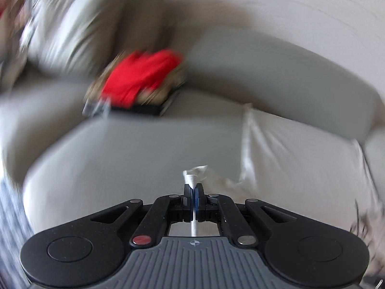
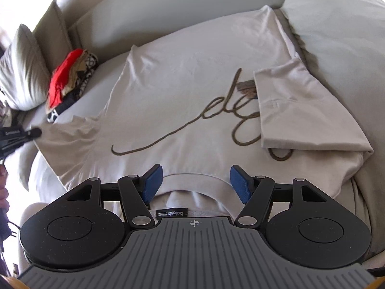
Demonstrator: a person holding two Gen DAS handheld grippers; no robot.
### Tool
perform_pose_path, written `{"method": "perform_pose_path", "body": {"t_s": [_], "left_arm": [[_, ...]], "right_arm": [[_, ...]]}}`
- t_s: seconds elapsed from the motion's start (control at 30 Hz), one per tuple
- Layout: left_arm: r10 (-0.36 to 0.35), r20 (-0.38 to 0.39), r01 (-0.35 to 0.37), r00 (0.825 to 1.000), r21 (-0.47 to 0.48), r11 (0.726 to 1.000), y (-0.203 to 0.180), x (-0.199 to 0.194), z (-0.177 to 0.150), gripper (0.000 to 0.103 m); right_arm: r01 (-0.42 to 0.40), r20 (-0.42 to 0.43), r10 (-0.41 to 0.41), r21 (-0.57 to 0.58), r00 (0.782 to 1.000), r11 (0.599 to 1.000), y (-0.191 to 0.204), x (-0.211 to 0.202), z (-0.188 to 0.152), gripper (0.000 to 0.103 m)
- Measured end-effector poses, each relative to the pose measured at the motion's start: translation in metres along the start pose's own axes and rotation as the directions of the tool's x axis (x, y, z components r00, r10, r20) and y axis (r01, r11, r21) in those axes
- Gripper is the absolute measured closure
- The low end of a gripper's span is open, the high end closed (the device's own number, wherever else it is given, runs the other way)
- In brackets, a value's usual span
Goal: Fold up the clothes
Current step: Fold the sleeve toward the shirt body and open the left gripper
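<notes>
A beige T-shirt [image 2: 187, 77] with brown script lettering lies spread on the grey sofa seat [image 2: 101, 77]. Its right sleeve [image 2: 308, 110] is folded inward over the chest. Its left sleeve [image 2: 69, 137] lies stretched outward. My right gripper [image 2: 196, 183] is open, hovering over the collar with the black label. My left gripper [image 1: 193, 187] is shut on a pinch of the shirt's fabric [image 1: 193, 174], and also shows at the sleeve tip in the right wrist view [image 2: 31, 133]. The left wrist view is motion-blurred.
A pile of clothes with a red garment [image 2: 63, 77] on top sits on the sofa to the left, also in the left wrist view [image 1: 142, 77]. Cushions [image 2: 21, 67] lean at the far left. The sofa back [image 2: 168, 2] runs behind; a padded armrest [image 2: 336, 24] rises right.
</notes>
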State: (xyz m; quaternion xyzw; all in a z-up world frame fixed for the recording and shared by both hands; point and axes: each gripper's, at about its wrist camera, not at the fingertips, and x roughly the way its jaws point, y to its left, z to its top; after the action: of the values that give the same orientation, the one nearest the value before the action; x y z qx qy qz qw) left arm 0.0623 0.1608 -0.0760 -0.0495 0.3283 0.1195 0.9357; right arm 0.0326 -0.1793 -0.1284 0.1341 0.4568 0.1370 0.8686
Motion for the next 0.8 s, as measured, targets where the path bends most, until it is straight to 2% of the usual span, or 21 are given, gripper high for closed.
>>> {"method": "perform_pose_path", "body": {"t_s": [0.07,0.13,0.2,0.23,0.27,0.33,0.4,0.43,0.47,0.53,0.67,0.73,0.8], "left_arm": [[-0.047,0.035,0.042,0.998,0.144,0.989,-0.040,-0.012,-0.007,0.103],[-0.097,0.044,0.081,0.994,0.284,0.955,-0.080,-0.021,-0.021,0.103],[-0.141,-0.007,0.131,0.990,0.410,0.903,-0.116,-0.026,-0.043,0.101],[-0.156,-0.036,0.155,0.987,0.464,0.872,-0.133,-0.028,-0.054,0.094],[-0.154,-0.078,0.172,0.985,0.492,0.854,-0.143,-0.027,-0.067,0.086],[-0.139,-0.166,0.205,0.976,0.498,0.842,-0.152,-0.023,-0.085,0.080],[-0.130,-0.217,0.211,0.967,0.410,0.887,-0.138,-0.023,-0.090,0.075],[-0.143,-0.236,0.218,0.961,0.329,0.919,-0.124,-0.024,-0.087,0.069],[-0.157,-0.252,0.220,0.955,0.246,0.944,-0.109,-0.025,-0.083,0.068],[-0.177,-0.257,0.202,0.950,0.073,0.977,-0.077,-0.029,-0.076,0.068],[-0.099,-0.206,0.078,0.974,-0.112,0.991,-0.032,-0.032,-0.059,0.069],[-0.097,-0.211,0.056,0.973,-0.192,0.980,-0.014,-0.022,-0.053,0.070],[-0.114,-0.241,0.048,0.964,-0.265,0.963,0.001,-0.003,-0.052,0.071]], "right_arm": [[-0.011,0.007,0.011,0.017,1.000,1.000,-0.005,-0.003,0.001,0.035],[-0.020,0.017,0.019,0.033,1.000,0.999,-0.010,-0.006,0.001,0.035],[-0.027,0.022,0.026,0.051,0.999,0.998,-0.017,-0.011,0.001,0.035],[-0.031,0.024,0.029,0.060,0.999,0.998,-0.021,-0.013,0.001,0.035],[-0.034,0.025,0.033,0.068,0.999,0.997,-0.025,-0.015,0.001,0.035],[-0.047,0.025,0.045,0.084,0.999,0.995,-0.033,-0.022,0.001,0.035],[-0.064,0.027,0.062,0.098,0.998,0.993,-0.040,-0.028,0.000,0.035],[-0.077,0.034,0.074,0.099,0.997,0.992,-0.043,-0.032,-0.001,0.035],[-0.088,0.041,0.085,0.099,0.996,0.991,-0.045,-0.035,-0.002,0.035],[-0.094,0.051,0.090,0.087,0.995,0.992,-0.046,-0.036,-0.006,0.035],[-0.119,0.043,0.116,0.090,0.992,0.989,-0.046,-0.036,-0.016,0.035],[-0.132,0.050,0.129,0.077,0.990,0.988,-0.045,-0.039,-0.020,0.035],[-0.129,0.055,0.126,0.056,0.991,0.990,-0.044,-0.039,-0.022,0.035]]}}
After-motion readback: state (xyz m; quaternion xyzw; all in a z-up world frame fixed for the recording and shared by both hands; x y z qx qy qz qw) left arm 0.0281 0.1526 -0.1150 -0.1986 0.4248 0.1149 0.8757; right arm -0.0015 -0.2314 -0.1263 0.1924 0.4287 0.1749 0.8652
